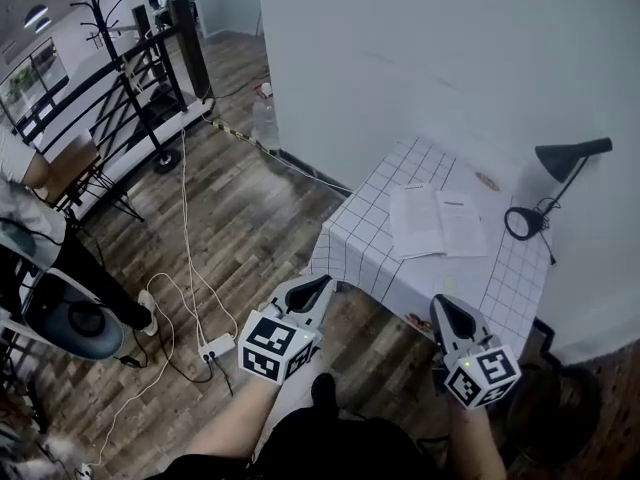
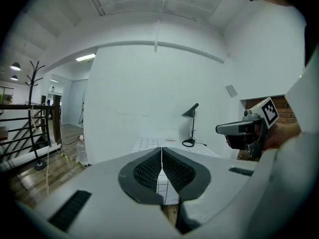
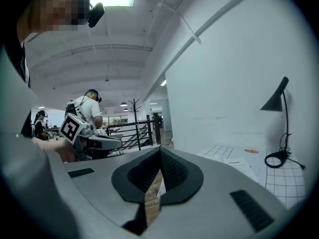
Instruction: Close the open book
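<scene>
An open book (image 1: 437, 221) lies flat, white pages up, on a small table with a white grid-checked cloth (image 1: 365, 228) against a white wall. Both grippers hang in the air short of the table's near edge. My left gripper (image 1: 314, 290) is near the table's left corner, jaws closed together with nothing between them. My right gripper (image 1: 448, 311) is below the table's front edge, its jaws also shut and empty. In the left gripper view the tablecloth (image 2: 144, 144) shows beyond the shut gripper (image 2: 161, 152); the right gripper view shows its shut gripper (image 3: 160, 153) and the book's pages (image 3: 225, 155) faintly.
A black desk lamp (image 1: 545, 193) stands at the table's right end, with a small round object (image 1: 488, 181) near the wall. A plastic bottle (image 1: 264, 123), cables and a power strip (image 1: 215, 348) lie on the wooden floor. A black railing (image 1: 110, 98), coat stand and a person (image 1: 40, 238) are at left.
</scene>
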